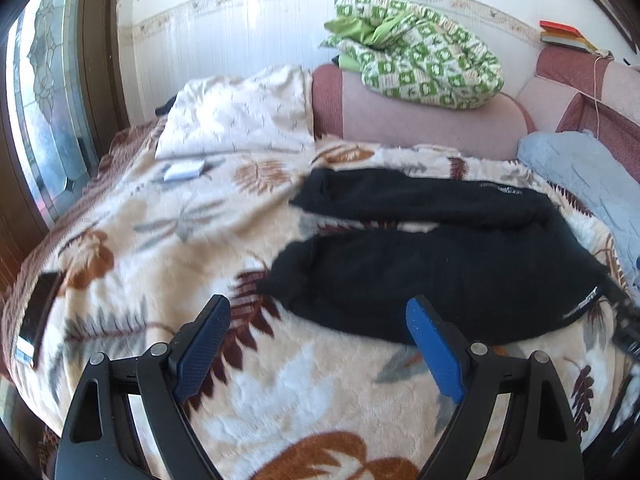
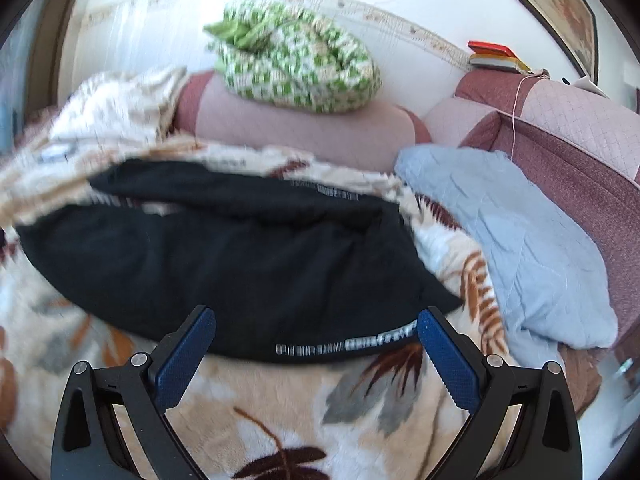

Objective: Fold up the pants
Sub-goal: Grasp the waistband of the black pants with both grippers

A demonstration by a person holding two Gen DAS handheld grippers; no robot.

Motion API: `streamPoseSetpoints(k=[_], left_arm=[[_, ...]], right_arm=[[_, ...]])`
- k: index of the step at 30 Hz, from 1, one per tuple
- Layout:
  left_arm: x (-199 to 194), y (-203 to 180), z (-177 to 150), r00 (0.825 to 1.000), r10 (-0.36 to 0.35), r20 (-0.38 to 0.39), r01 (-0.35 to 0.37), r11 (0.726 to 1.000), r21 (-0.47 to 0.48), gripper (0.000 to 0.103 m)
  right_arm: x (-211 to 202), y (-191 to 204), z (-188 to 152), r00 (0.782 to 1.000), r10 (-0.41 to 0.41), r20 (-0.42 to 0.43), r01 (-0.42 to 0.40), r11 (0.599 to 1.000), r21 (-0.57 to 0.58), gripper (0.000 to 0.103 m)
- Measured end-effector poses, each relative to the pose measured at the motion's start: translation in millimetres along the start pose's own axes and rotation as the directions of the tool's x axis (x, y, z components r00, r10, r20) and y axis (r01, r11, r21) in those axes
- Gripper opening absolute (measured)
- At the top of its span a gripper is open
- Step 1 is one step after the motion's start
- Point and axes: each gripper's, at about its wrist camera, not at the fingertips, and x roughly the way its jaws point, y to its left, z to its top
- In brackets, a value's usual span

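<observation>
Black pants (image 1: 440,264) lie spread on a leaf-patterned fleece blanket (image 1: 160,240), both legs pointing left, the waistband with white lettering at the right. My left gripper (image 1: 318,312) is open and empty, just in front of the near leg's cuff end. In the right wrist view the pants (image 2: 240,256) fill the middle, waistband lettering along the near edge. My right gripper (image 2: 316,322) is open and empty, its jaws standing either side of the near waistband edge, a little above it.
A green-and-white bundle (image 1: 420,52) sits on a pink sofa back (image 1: 420,120). A light blue quilt (image 2: 512,248) lies right of the pants. A cream cloth (image 1: 240,116), a small white box (image 1: 184,170) and a dark phone (image 1: 38,312) lie left.
</observation>
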Motion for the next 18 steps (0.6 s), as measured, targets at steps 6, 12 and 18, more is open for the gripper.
streamPoseSetpoints(k=[6,12,18], left_arm=[[33,12,52,0.993,-0.098,-0.068,0.094,0.994,-0.054,0.089],[92,8,94,0.984,-0.115,-0.135,0.108,0.992,-0.060,0.089],[182,4,121,0.961,-0.122,-0.250,0.112,0.992,-0.057,0.089]], right_arm=[[28,-38,57,0.996,0.087,-0.025,-0.087,0.996,-0.016,0.102],[118,-70,91,0.960,0.183,-0.213,-0.183,0.983,0.017,0.097],[207,-72,116,0.907,0.235,-0.350,-0.268,0.962,-0.048,0.094]])
